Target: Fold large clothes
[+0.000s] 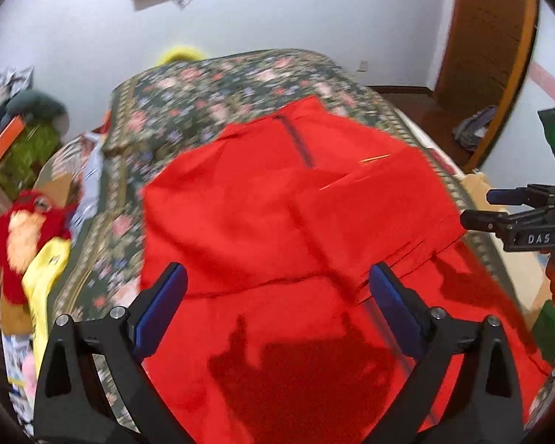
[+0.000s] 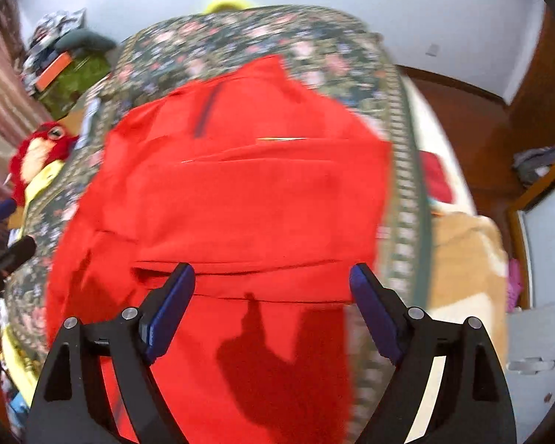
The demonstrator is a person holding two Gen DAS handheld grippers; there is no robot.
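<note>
A large red garment [image 1: 262,203] lies spread on the floral bedspread [image 1: 203,96], with a dark zipper strip [image 1: 299,140] near its far end and folded layers across its middle. My left gripper [image 1: 277,272] hovers open over the garment's near half, nothing between its blue pads. In the right wrist view the red garment [image 2: 240,192] fills the centre, and my right gripper [image 2: 272,272] is open above a fold edge, holding nothing. The right gripper [image 1: 481,207] also shows at the garment's right edge, and the left gripper [image 2: 9,229] shows at the far left.
A red plush toy [image 1: 22,229] and yellow cloth [image 1: 44,270] lie at the bed's left side. A tan blanket [image 2: 462,259] hangs off the right edge. A wooden door [image 1: 488,37] and a grey bag [image 1: 473,129] on the floor are at right. Clutter sits at back left.
</note>
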